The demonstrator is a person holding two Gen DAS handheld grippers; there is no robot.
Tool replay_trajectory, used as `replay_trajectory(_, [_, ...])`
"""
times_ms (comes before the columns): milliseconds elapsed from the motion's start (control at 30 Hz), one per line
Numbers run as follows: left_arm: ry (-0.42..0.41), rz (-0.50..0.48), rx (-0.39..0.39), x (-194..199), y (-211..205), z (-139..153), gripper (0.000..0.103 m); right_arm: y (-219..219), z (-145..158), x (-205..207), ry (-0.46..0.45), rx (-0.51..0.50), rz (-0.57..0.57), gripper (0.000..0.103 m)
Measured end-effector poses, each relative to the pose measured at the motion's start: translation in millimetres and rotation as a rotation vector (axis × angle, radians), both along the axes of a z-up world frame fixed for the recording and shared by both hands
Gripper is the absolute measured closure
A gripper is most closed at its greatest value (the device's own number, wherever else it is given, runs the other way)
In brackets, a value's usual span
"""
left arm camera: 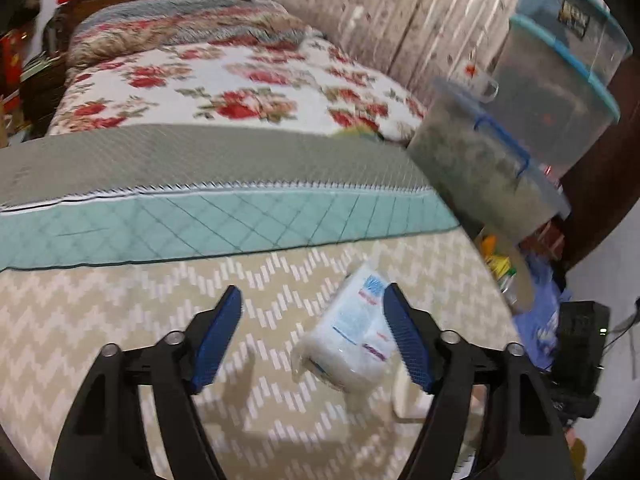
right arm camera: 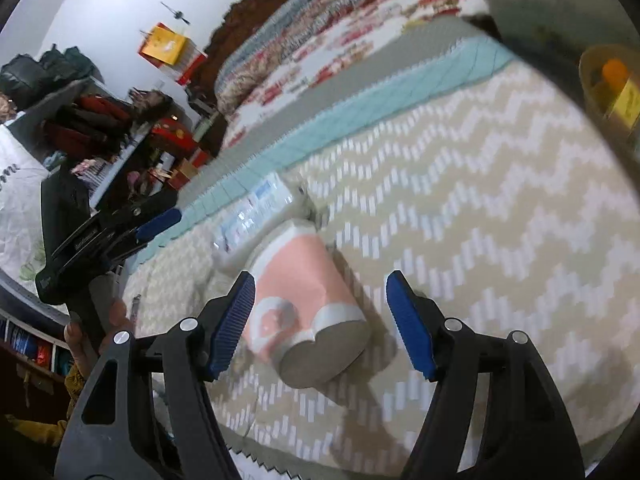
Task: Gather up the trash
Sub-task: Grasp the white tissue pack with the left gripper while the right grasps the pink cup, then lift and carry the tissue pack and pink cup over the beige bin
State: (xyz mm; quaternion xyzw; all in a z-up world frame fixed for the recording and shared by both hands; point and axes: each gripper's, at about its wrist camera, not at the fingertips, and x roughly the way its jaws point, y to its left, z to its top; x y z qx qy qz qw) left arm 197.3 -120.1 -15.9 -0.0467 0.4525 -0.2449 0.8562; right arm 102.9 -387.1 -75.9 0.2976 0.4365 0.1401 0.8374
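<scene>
On the zigzag mat [right arm camera: 480, 208] beside the mattress, your right gripper [right arm camera: 320, 322] gapes wide around the crushed pink cup [right arm camera: 304, 300]; your left gripper [left arm camera: 314, 334], equally spread, nears the white plastic packet [left arm camera: 352, 332]. Squeeze off-centre and the cup may squirt sideways.

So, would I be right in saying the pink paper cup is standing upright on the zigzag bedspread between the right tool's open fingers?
Not quite: the pink paper cup lies on its side, as the right wrist view shows. It is on the zigzag bedspread, between the right tool's open fingers.
</scene>
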Motion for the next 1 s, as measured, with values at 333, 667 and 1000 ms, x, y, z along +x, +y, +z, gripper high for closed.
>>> replay_trajectory(333, [-0.051, -0.149, 0.119, -19, -35, -33, 0.015, 22, -17, -30, -0.013, 0.044, -0.036, 0.047])
replay_trajectory(667, [-0.086, -0.174, 0.167, -30, -50, -41, 0.015, 25, -19, -87, -0.029, 0.044, -0.14, 0.056])
replay_trajectory(1000, [-0.071, -0.188, 0.248, -26, -61, -53, 0.037, 7, -10, -120, -0.034, 0.034, -0.26, 0.056])
